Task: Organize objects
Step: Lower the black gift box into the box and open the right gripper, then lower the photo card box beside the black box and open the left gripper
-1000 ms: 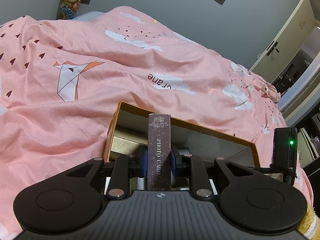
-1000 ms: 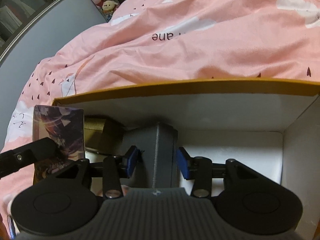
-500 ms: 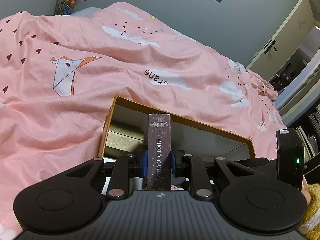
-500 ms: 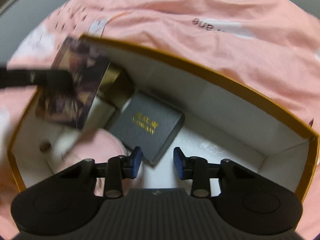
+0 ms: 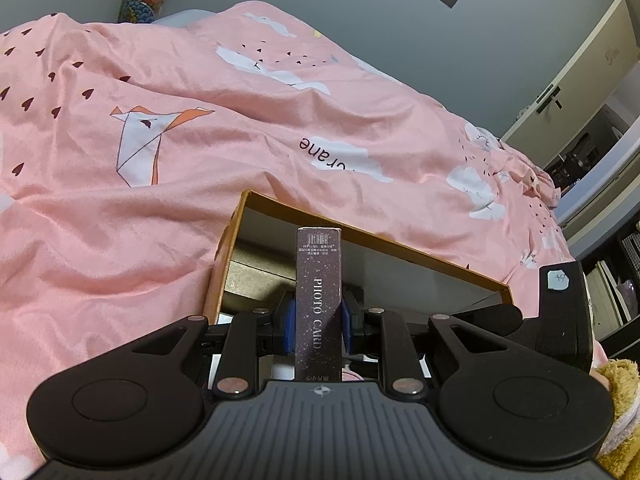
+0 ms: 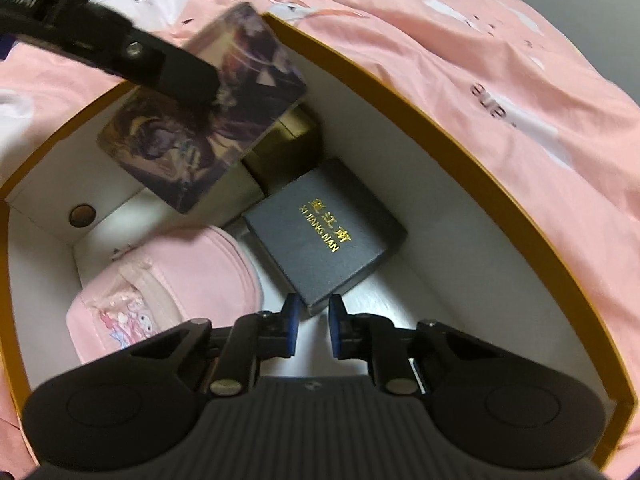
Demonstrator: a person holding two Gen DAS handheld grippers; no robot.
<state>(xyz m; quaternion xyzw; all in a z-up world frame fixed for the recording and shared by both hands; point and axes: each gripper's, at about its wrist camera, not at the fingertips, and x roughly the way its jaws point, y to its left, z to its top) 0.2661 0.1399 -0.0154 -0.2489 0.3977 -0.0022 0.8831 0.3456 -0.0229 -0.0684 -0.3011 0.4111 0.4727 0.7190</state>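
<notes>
Left wrist view: left tongs pinching the photo card box by its two broad faces, blue pads tight on both sides; box upright, spine w/ "PHOTO CARD" lettering facing cam, top end sticking up past the pads. Just ahead of and below the tongs sits the orange-rimmed storage box, open top, resting on the bed's pink duvet; duvet fills everything beyond and to the left. Right tongs' housing visible at right of the left tongs, above the box's right end. Right wrist view: right tongs spread w/ a narrow gap, nothing between pads, poised over the storage box interior. Directly ahead of the tips: dark grey gift box w/ gold lettering, lying flat on the white floor, near corner just in front of the gap, not touched. Left of tips: pink pouch w/ cartoon print, flat on floor. Farther ahead, beyond grey box: gold box against far wall. Upper left of the right tongs: photo card box held tilted above the interior by the left tongs' finger, partly covering the gold box; whether it touches anything below, can't tell. Some motion blur in this view.
</notes>
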